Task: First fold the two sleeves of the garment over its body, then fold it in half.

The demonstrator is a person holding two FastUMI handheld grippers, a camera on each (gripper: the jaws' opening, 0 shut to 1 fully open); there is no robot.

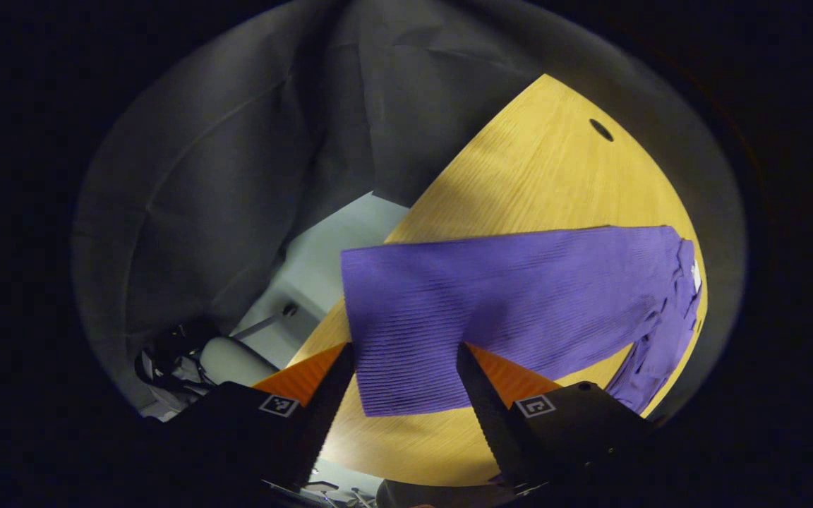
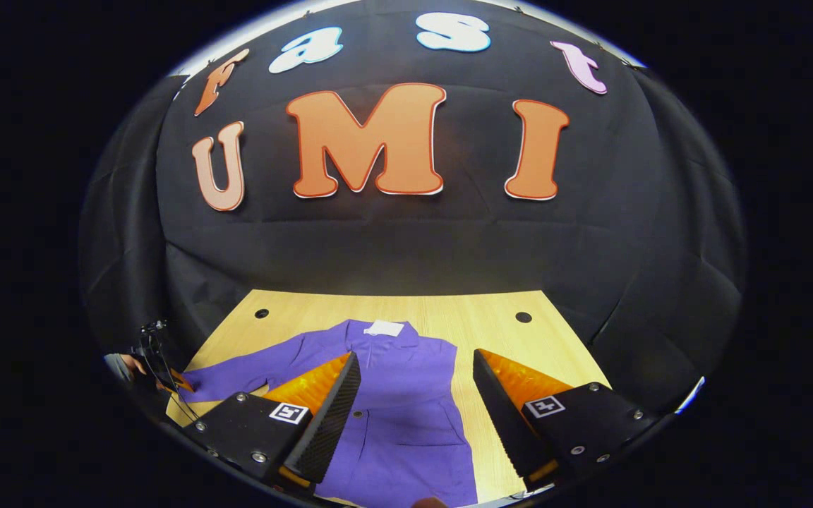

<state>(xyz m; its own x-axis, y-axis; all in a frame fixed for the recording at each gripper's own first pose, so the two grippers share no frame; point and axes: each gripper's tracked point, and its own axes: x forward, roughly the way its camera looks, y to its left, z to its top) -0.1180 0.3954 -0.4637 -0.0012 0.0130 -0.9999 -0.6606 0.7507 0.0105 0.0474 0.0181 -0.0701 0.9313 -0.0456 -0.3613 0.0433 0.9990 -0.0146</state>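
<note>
A purple ribbed garment [image 2: 406, 423] lies flat on the wooden table [image 2: 498, 331], its collar with a white label [image 2: 384, 328] pointing toward the back wall. One sleeve [image 1: 505, 296] stretches out sideways across the table. My left gripper [image 1: 405, 347] is open, its fingers standing either side of that sleeve's cuff end [image 1: 406, 384], hovering over it. The left gripper [image 2: 170, 381], with a hand behind it, sits at the sleeve's tip. My right gripper [image 2: 417, 355] is open above the garment's chest, holding nothing. The garment's right edge runs straight down.
Round holes [image 2: 523, 317] [image 2: 261, 312] mark the table's far corners. Black cloth [image 2: 406, 247] walls the booth behind and beside the table. Past the table edge lie a pale floor [image 1: 322, 261] and some dark gear [image 1: 181, 360].
</note>
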